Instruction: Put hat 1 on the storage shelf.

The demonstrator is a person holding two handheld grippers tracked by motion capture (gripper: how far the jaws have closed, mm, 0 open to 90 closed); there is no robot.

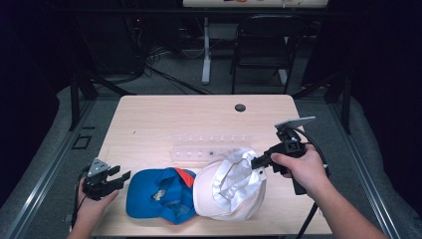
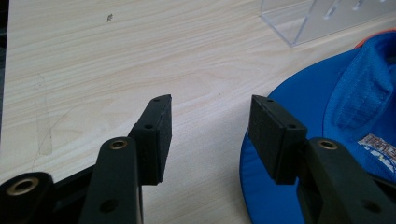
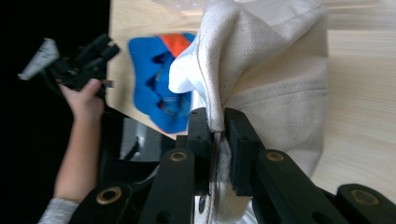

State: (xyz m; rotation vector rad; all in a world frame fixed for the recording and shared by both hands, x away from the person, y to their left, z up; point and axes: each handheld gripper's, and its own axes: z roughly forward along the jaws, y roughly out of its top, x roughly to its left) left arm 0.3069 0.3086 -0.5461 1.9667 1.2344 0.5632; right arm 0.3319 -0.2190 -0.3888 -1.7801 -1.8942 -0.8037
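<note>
The white cap (image 1: 231,185) lay near-right on the counter (image 1: 149,119), its crown edge pinched between the shut jaws of the right hand-held gripper (image 1: 260,162), evidently for lifting. Its long axis ran near-left to far-right, opening upward. Touching its left, the blue cap (image 1: 158,195) rested. The left hand-held gripper (image 1: 124,177) stood open, empty, beside the blue cap.

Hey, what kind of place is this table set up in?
Probably a lab or recording studio, not a home: a bare wooden table ringed by black curtains, cables trailing across the grey floor, and a folding chair by a desk leg behind.
</note>
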